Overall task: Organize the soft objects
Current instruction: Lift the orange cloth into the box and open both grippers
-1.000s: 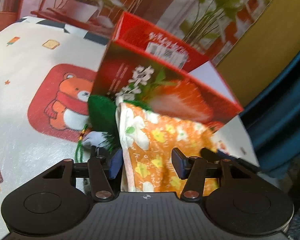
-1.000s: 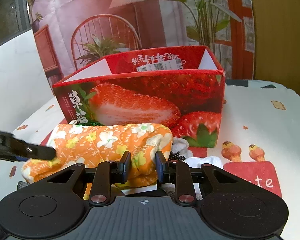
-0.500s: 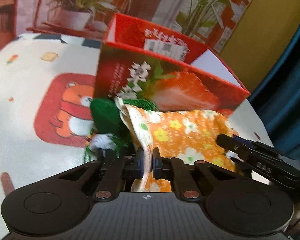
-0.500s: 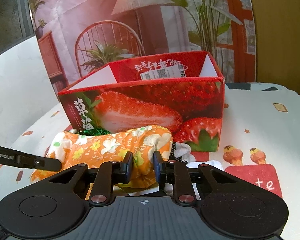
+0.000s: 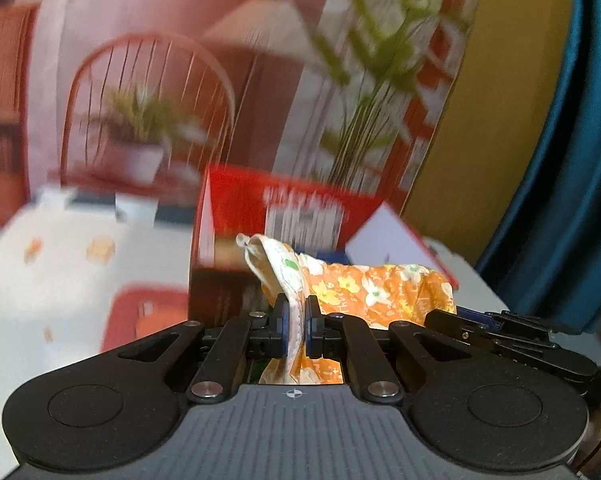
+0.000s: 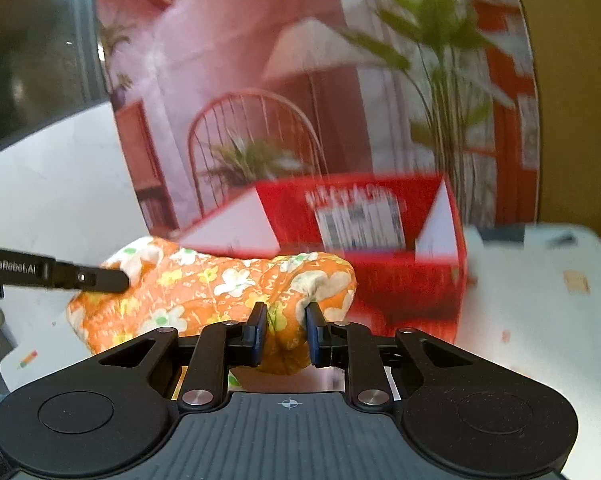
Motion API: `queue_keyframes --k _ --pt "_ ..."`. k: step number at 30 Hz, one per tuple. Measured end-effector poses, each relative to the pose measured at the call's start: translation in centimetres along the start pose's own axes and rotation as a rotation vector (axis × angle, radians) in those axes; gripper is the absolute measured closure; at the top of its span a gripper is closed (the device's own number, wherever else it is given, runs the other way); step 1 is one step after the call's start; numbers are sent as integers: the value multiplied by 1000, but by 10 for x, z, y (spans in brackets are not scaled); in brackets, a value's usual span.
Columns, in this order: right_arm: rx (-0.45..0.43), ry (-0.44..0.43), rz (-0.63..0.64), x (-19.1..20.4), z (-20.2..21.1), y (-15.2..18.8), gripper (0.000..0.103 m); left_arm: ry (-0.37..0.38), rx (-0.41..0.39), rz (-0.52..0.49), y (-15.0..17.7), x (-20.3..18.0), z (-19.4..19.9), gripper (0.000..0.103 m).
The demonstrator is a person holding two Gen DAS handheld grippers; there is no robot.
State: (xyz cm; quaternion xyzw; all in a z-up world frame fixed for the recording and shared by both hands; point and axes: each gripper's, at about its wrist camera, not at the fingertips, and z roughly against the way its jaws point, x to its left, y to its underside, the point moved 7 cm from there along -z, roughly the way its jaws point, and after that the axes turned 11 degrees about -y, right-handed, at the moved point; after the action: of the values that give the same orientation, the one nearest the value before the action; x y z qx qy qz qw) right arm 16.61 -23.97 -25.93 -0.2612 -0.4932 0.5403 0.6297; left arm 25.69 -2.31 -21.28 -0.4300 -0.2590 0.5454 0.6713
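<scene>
The left gripper (image 5: 296, 322) was nearly closed, its jaws pinching a thin edge of the orange floral fabric bundle (image 5: 376, 288); the right gripper (image 6: 286, 332) stood slightly wider, clamped on a thicker fold at the bundle's opposite end (image 6: 204, 292). Both devices pointed roughly level toward the red strawberry-print cardboard box (image 6: 380, 216), which lay just beyond the fingertips, open at the top. The bundle hung stretched between the two grippers, in front of the box's near wall and level with its rim. Each camera caught the other gripper's black fingers (image 6: 96, 278) at the bundle's far end. Motion blur obscured the box lettering and the patterned white tablecloth (image 5: 72, 276); the bundle's underside was hidden.
</scene>
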Motion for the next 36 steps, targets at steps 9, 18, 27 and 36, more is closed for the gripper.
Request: queue_keyframes --k 9,18,27,36 --pt "0 -30 224 4 -32 -67 84 -89 -47 -128 -44 -10 -33 95" --pt "17 10 363 -13 -88 -112 84 -156 -26 -178 -77 -15 -91 95" --pt "109 62 302 -53 -135 -112 84 -141 61 -165 -82 -19 -146 95" --pt "259 88 244 -77 -163 -90 84 -112 227 -184 -57 -20 -181 95"
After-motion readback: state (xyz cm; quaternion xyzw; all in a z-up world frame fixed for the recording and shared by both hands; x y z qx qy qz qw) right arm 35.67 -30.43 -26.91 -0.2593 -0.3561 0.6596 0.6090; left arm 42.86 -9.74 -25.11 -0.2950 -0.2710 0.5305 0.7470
